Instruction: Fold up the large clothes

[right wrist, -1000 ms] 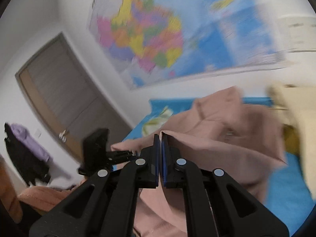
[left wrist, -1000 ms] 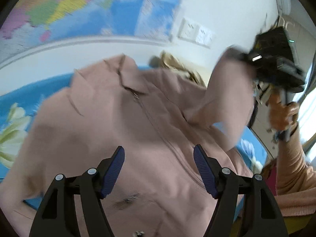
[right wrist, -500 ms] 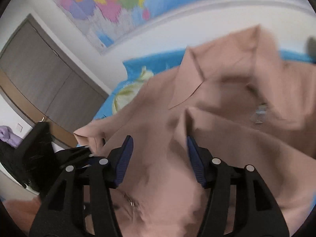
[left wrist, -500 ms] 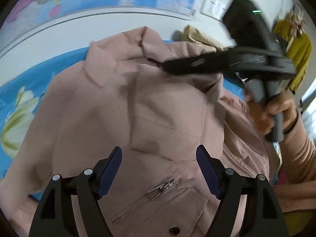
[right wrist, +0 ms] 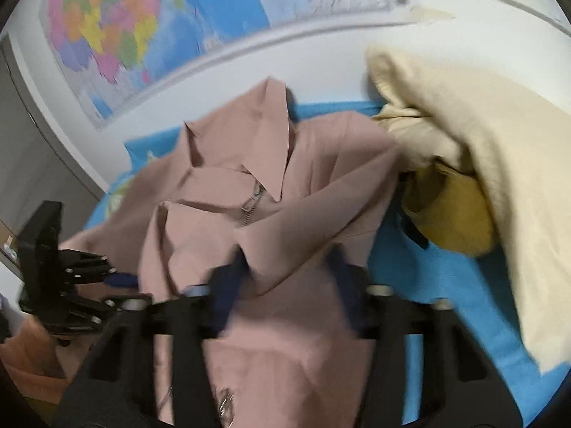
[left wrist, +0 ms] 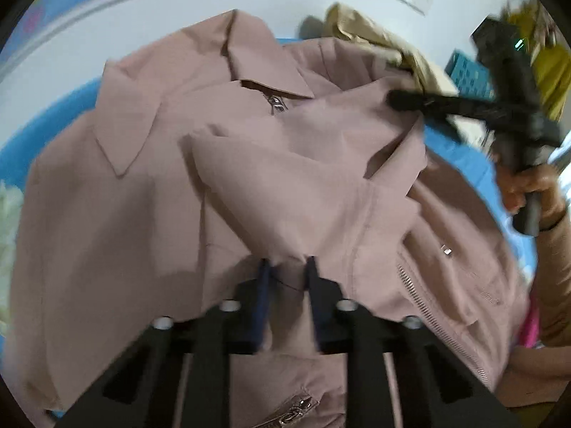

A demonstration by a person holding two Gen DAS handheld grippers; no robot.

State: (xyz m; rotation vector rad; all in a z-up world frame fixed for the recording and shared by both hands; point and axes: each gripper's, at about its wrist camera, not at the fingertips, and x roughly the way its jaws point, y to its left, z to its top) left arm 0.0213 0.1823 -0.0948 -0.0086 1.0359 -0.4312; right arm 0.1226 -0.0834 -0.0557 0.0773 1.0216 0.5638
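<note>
Jacket (right wrist: 285, 192) lies on the bed sheet (right wrist: 446, 285) — heaped garments (right wrist: 481, 149) to its right.

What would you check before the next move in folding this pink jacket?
1. Left gripper has cloth: ok. Its jaws have just been closing and now pinch a fold of the pink jacket.
2. Right gripper has cloth: not ok. Its blurred jaws look apart, with jacket fabric between them.
3. Jacket lies flat: not ok. Loose folds are bunched across its front.
4. Cream garment is clear of the jacket: cannot tell. It lies right at the jacket's edge.
5. Free space on the blue bedsheet: ok. Bare sheet shows beside the jacket.
</note>
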